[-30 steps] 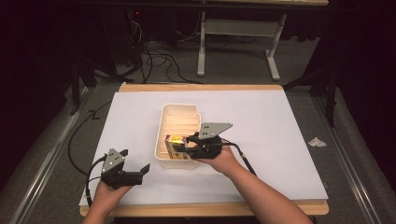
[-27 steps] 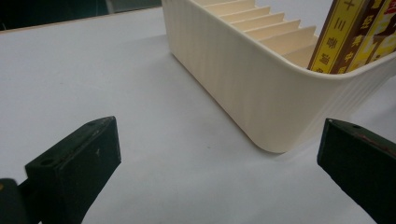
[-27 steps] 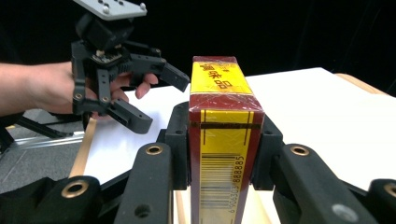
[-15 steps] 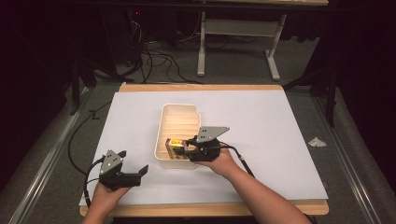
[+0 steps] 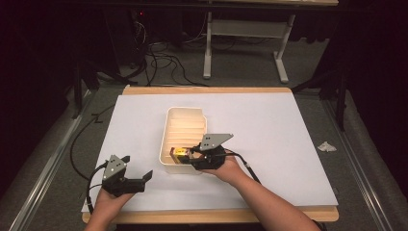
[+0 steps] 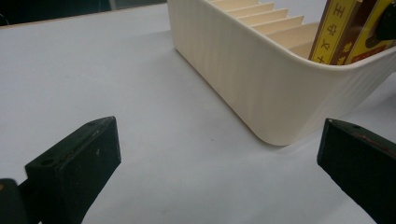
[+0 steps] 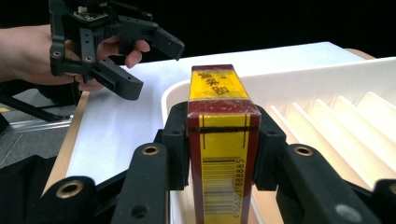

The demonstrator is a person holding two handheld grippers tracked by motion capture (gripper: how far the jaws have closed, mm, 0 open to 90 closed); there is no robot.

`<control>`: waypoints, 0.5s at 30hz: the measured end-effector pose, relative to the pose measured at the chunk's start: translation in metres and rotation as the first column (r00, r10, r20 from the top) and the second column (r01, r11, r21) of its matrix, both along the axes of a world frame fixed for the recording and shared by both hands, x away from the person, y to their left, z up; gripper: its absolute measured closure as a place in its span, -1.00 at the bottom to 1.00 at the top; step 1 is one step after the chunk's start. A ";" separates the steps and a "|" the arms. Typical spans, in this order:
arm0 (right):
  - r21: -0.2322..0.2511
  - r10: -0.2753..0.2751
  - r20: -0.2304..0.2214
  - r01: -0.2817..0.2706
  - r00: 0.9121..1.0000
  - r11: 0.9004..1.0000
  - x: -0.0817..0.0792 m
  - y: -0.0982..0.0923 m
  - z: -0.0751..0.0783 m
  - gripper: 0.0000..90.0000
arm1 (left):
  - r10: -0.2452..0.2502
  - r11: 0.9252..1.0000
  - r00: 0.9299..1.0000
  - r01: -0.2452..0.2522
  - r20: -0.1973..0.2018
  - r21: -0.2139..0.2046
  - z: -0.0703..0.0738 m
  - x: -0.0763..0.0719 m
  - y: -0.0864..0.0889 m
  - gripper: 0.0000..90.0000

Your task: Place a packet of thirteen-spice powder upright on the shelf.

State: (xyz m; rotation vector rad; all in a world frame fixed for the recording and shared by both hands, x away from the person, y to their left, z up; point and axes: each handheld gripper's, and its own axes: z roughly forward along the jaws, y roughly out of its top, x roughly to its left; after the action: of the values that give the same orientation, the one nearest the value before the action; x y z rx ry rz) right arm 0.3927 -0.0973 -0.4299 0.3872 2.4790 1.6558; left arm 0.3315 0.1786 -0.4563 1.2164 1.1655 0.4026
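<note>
Clamped on the narrow sides of a red-and-yellow box [image 7: 223, 144], my right gripper [image 5: 190, 156] has both pads pressed against the carton, which stands upright at the near end of the tray. Going from big to small: the white sheet [image 5: 269, 130] covers most of the wooden table [image 5: 207, 90], and the cream slotted tray [image 5: 185, 125] sits near its middle, long side running away from me. In the right gripper view I read a barcode on the box's facing end and yellow panels edged in dark red. My left gripper [image 5: 137, 179] rests on the sheet to the left of the tray and apart from it, jaws spread wide with nothing between them; its own view shows the tray's rounded corner [image 6: 275, 116] ahead.
</note>
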 end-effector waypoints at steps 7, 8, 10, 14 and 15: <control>0.011 -0.002 0.001 0.002 1.000 1.000 -0.001 -0.001 0.001 0.43 | 0.000 1.000 1.000 0.000 -0.001 0.000 0.000 0.000 0.000 -0.99; 0.016 -0.001 -0.001 0.001 1.000 1.000 0.000 -0.002 0.002 0.40 | 0.000 1.000 1.000 0.000 -0.001 0.000 0.000 0.000 0.000 -0.99; 0.014 -0.001 -0.001 0.001 1.000 1.000 0.000 -0.002 0.003 0.37 | 0.000 1.000 1.000 0.000 -0.001 -0.001 0.000 0.000 0.000 -0.99; 0.005 -0.006 -0.013 0.006 1.000 1.000 -0.001 -0.002 0.003 0.26 | -0.003 1.000 1.000 0.003 -0.003 0.004 -0.001 0.000 -0.001 -0.99; 0.003 -0.009 -0.016 0.009 1.000 1.000 -0.001 -0.002 0.003 0.23 | -0.003 1.000 1.000 0.003 -0.004 0.004 -0.001 0.000 -0.001 -0.99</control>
State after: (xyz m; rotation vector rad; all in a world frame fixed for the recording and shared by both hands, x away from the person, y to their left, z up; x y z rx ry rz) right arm 0.3921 -0.0996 -0.4267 0.4129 2.4830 1.6599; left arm 0.3317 0.1781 -0.4569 1.2230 1.1661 0.4012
